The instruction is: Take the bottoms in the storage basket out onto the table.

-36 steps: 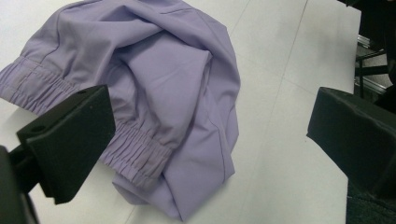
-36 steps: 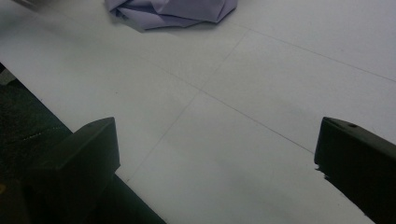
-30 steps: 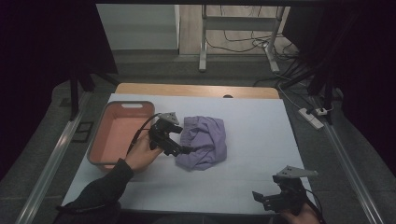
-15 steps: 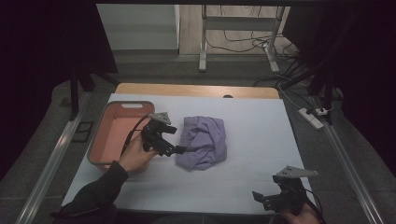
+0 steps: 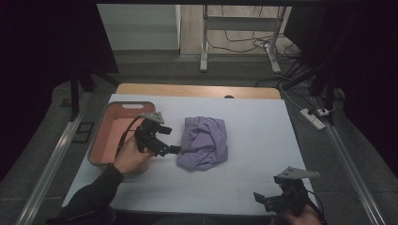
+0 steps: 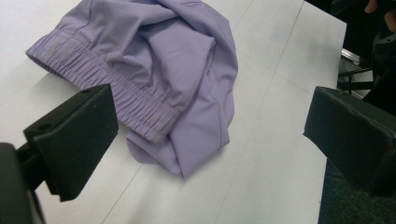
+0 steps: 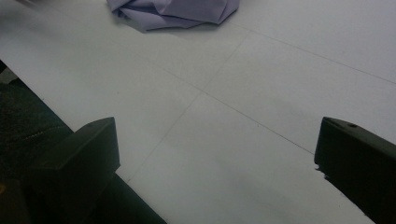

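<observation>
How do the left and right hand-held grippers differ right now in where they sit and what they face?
The left hand-held gripper is at the crumpled lilac fabric garment, beside the pink plastic tray; the right hand-held gripper sits apart at the near edge of the white table. The left gripper view looks onto the garment's elastic waistband; the right gripper view looks onto bare tabletop. Both stand open and hold nothing.

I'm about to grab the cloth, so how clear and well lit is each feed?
High view: dim, surroundings black, lilac cloth readable on the white table. Left gripper view: brightest, waistband gathers sharp, open left claw softly blurred. Right gripper view: dark, grainy, right claw in shadow.
</observation>
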`<state>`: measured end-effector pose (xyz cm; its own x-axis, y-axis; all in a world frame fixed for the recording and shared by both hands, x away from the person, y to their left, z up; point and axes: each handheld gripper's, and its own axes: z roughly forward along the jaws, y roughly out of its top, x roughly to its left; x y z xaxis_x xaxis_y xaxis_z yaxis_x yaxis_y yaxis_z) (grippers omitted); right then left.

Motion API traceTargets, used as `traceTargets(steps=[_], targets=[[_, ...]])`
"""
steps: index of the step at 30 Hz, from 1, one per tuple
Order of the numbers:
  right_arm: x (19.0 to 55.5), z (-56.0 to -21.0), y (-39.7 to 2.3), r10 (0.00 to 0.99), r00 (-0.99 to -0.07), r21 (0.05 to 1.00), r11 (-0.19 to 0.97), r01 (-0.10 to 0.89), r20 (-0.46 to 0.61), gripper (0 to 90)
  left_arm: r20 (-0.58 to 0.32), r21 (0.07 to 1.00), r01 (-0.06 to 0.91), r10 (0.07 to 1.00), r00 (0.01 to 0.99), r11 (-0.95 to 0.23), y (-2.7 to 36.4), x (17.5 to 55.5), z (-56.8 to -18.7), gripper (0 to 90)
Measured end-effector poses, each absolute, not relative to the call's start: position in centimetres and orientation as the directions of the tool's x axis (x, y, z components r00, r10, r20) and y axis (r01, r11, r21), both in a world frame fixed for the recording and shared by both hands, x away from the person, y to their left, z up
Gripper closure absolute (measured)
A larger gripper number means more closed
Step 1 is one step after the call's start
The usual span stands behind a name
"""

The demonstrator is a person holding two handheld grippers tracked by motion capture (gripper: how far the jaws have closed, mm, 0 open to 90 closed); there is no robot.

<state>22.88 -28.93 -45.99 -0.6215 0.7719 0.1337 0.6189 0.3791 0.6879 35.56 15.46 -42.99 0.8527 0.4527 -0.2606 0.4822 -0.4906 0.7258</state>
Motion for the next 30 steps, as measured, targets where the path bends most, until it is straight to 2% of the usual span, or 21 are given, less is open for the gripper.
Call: traceTargets(steps=[30], targets=[[22.4, -45.8, -28.7, 0.755, -0.648, 0.712, 0.403, 0.575, 0.096, 0.1, -0.235, 0.754, 0.470, 0.480, 0.845, -0.459, 18.4, 33.8, -42.4, 3.2]])
